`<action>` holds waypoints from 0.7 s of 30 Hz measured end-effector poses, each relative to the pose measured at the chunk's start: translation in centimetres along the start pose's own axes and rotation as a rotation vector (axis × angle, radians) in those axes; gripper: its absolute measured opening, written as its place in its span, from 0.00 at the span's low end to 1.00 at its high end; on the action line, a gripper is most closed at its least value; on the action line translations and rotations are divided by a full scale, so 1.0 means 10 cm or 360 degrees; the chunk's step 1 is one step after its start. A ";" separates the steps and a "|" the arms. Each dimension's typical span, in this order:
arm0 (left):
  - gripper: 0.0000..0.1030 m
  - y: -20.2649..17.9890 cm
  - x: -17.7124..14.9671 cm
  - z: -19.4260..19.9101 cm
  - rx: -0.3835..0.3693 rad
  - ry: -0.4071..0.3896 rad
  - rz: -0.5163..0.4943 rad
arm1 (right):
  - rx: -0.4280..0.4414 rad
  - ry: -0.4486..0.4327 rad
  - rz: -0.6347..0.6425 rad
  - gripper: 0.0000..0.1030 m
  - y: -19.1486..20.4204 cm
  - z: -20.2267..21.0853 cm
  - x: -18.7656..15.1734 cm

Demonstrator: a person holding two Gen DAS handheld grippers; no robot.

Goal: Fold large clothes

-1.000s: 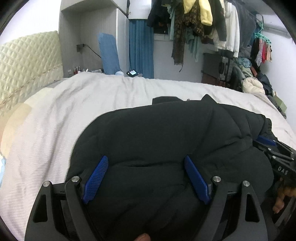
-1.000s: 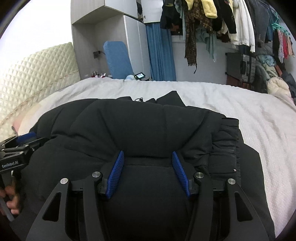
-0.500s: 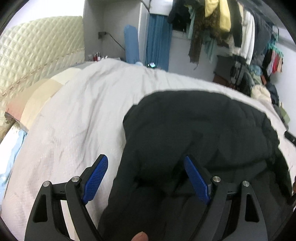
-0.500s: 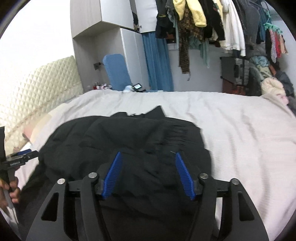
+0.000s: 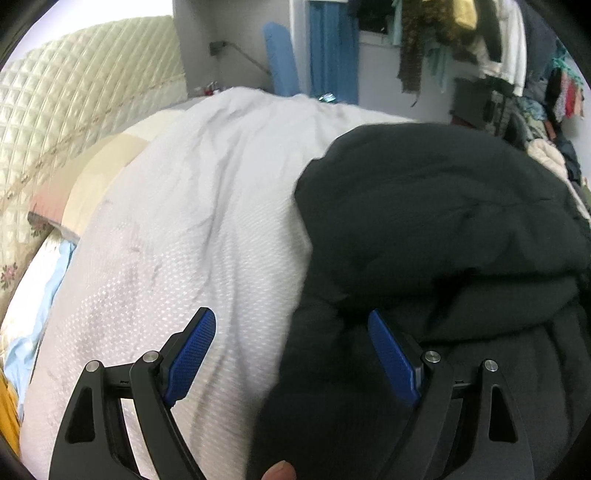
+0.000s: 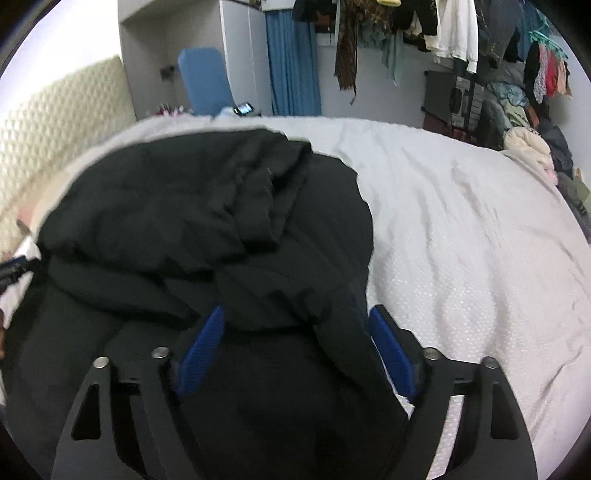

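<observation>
A black puffy jacket point(image 5: 436, 229) lies folded in a thick heap on the white bedspread point(image 5: 192, 229). It also shows in the right wrist view point(image 6: 207, 221). My left gripper point(image 5: 291, 354) is open at the jacket's left edge, its right finger over the black cloth, its left finger over the bedspread. My right gripper point(image 6: 295, 354) is open over the jacket's near right edge, with black cloth lying between its blue pads point(image 6: 391, 354). The left gripper's tip shows at the far left of the right wrist view point(image 6: 14, 266).
A quilted cream headboard point(image 5: 74, 110) and pillows point(image 5: 88, 184) stand at the left. Clothes hang on a rack point(image 6: 424, 33) behind the bed. A pile of clothes point(image 6: 528, 147) lies at the right. A blue chair point(image 6: 207, 85) stands at the back.
Both grippers have drawn apart to the jacket's left and right edges. The jacket's upper layer has been pushed away and now lies bunched on top.
</observation>
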State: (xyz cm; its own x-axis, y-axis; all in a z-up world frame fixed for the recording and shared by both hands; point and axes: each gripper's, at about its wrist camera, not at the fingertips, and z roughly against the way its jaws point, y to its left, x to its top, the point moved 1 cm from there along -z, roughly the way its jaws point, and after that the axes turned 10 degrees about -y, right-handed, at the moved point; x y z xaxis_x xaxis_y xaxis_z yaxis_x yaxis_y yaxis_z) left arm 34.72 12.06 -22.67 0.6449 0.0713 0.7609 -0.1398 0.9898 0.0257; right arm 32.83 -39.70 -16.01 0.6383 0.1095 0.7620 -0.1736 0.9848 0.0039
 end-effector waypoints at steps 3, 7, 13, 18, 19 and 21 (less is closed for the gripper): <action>0.83 0.15 -0.01 -0.14 -0.0022 0.0032 0.0076 | -0.0081 0.0081 0.0026 0.82 -0.05 -0.14 -0.09; 0.83 0.22 -0.01 -0.20 -0.0065 0.0022 0.0124 | -0.0102 0.0057 -0.0041 0.82 -0.13 -0.20 -0.07; 0.83 0.19 0.05 -0.18 -0.0042 -0.0040 0.0126 | -0.0101 -0.0166 -0.0127 0.82 -0.17 -0.01 0.10; 0.83 0.26 0.08 -0.25 0.0054 -0.0017 0.0176 | -0.0128 -0.0249 -0.0185 0.83 -0.35 -0.05 0.14; 0.83 0.29 0.08 -0.26 0.0054 -0.0006 0.0211 | -0.0124 -0.0245 -0.0208 0.84 -0.39 -0.07 0.14; 0.83 0.37 0.07 -0.26 0.0030 0.0016 0.0281 | -0.0129 -0.0241 -0.0226 0.87 -0.45 -0.12 0.12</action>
State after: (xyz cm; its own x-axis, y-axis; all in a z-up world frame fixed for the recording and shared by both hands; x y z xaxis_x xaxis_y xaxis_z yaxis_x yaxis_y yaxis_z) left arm 36.65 16.10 -23.71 0.6166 0.2453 0.7481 -0.2654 0.9594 -0.0957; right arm 35.27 -43.85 -15.85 0.5308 -0.0465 0.8462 -0.0254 0.9972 0.0707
